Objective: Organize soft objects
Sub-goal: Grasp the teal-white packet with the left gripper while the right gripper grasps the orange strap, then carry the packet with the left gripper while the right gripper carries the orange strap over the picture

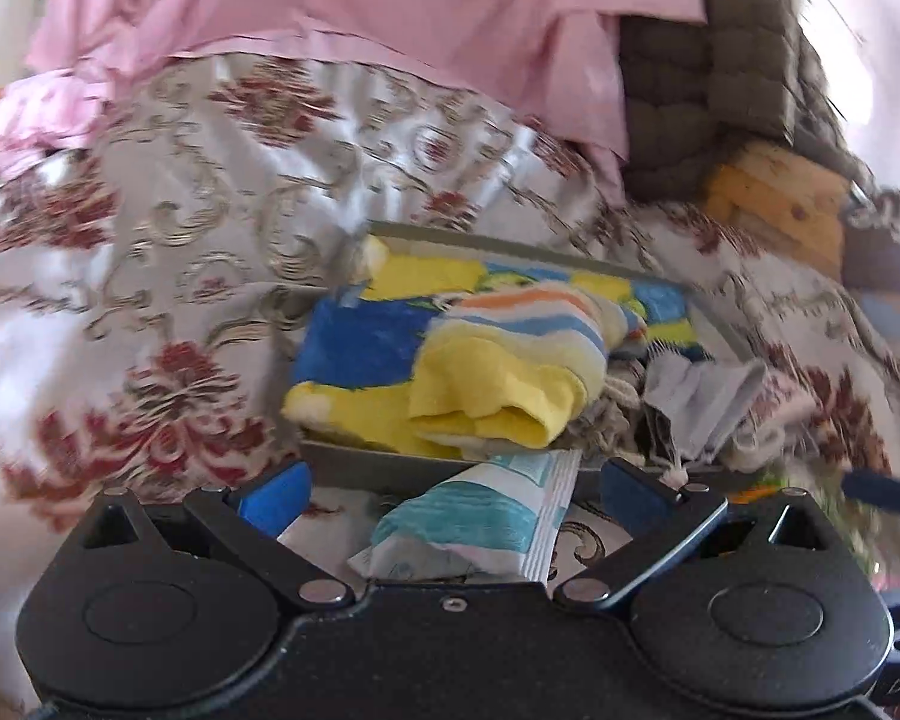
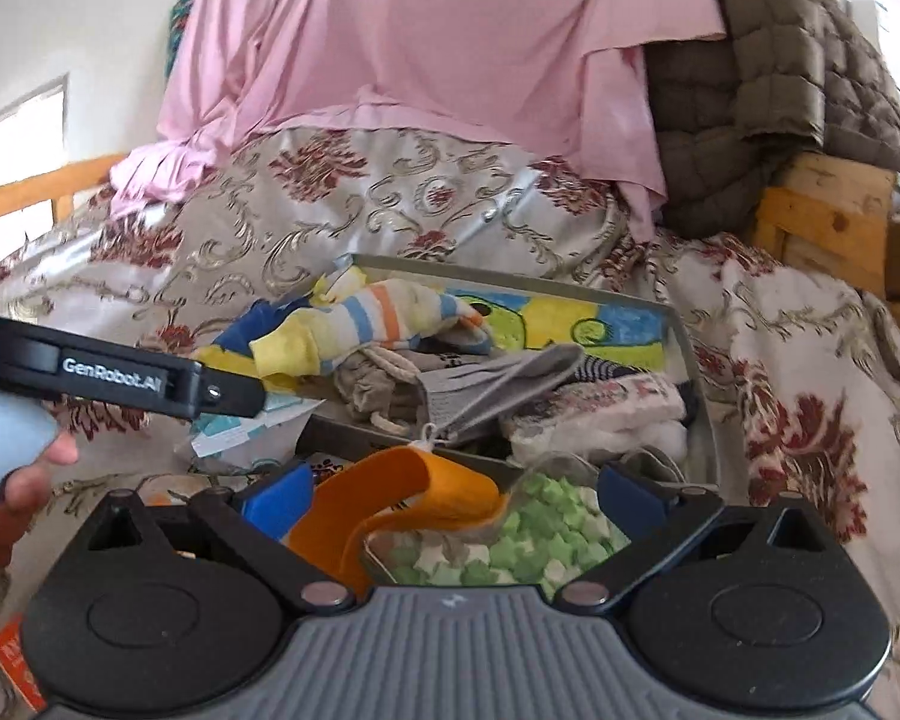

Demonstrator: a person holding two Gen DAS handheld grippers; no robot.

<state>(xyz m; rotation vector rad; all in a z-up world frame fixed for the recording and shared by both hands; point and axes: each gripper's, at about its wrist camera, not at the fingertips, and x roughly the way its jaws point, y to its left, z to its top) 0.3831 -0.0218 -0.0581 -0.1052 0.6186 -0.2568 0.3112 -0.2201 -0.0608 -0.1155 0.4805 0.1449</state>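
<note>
A grey tray [image 1: 354,461] lies on the bed, holding a blue and yellow towel [image 1: 354,354], a yellow striped sock [image 1: 510,372] and a grey cloth [image 1: 702,402]. My left gripper [image 1: 453,498] is open just short of the tray's near rim, and a white and teal packet [image 1: 480,525] lies between its fingers without touching them. In the right wrist view the tray [image 2: 699,372] holds the sock [image 2: 354,324], the grey cloth [image 2: 498,384] and a floral white bundle [image 2: 600,414]. My right gripper [image 2: 455,498] is open over an orange strap [image 2: 414,489] and a clear bag of green and white foam stars [image 2: 528,546].
The floral bedspread [image 1: 168,252] covers the whole bed. A pink sheet [image 2: 438,48] and a brown quilted blanket [image 2: 762,102] are piled at the back, with a wooden frame [image 2: 828,222] at right. The left gripper's body [image 2: 120,381] and a hand [image 2: 24,486] fill the left side.
</note>
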